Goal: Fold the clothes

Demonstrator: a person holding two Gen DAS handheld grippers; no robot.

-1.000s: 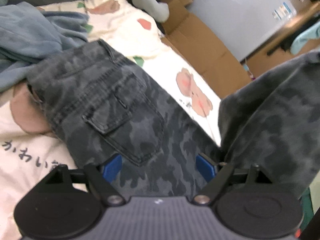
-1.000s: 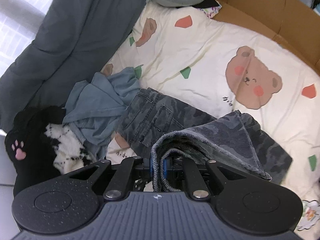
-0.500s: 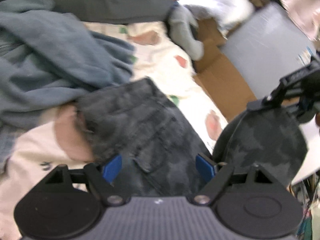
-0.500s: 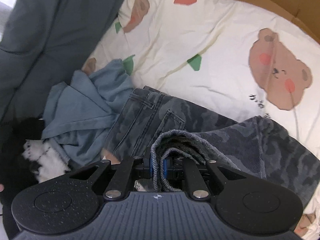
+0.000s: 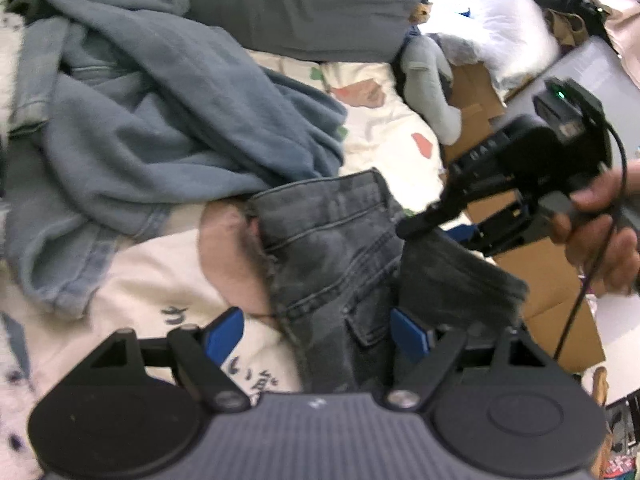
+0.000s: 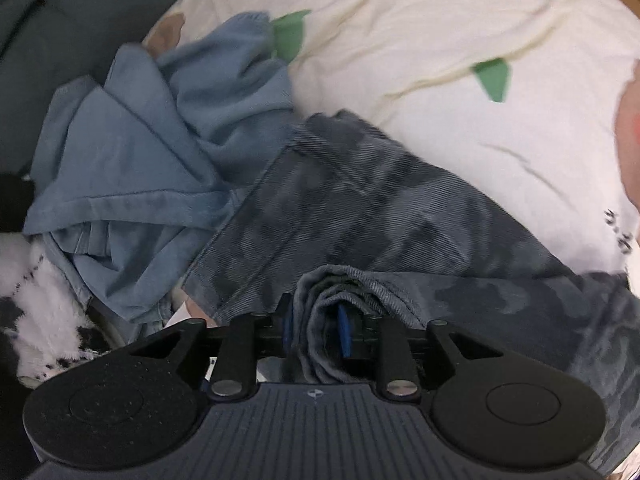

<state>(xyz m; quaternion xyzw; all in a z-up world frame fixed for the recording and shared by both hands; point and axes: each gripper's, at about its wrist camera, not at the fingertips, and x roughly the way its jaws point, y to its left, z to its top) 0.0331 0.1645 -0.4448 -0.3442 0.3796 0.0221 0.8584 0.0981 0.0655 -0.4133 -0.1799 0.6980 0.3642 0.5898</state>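
Dark camouflage jeans (image 5: 332,240) lie on the bed, with the waistband toward the far end. Their leg end (image 5: 456,280) is folded back over the seat. My left gripper (image 5: 316,334) hovers open over the jeans near the back pocket and holds nothing. A hand (image 5: 600,236) holds my right gripper (image 5: 436,220) low over the folded leg. In the right wrist view the right gripper (image 6: 316,330) is opening its jaws. The bunched hem (image 6: 320,304) is still between the blue pads (image 6: 344,332), which look slack on it.
A crumpled light-blue denim garment (image 5: 160,120) lies beside the waistband, also visible as a blue garment (image 6: 140,160). The cream bear-print sheet (image 6: 440,40) stretches beyond. A grey duvet (image 5: 280,0), a black-and-white plush (image 6: 40,312) and cardboard boxes (image 5: 552,276) border the bed.
The right gripper came down with the trouser hem and laid the leg over the seat; its pads have moved apart. The left gripper shifted toward the waistband and rolled, staying open.
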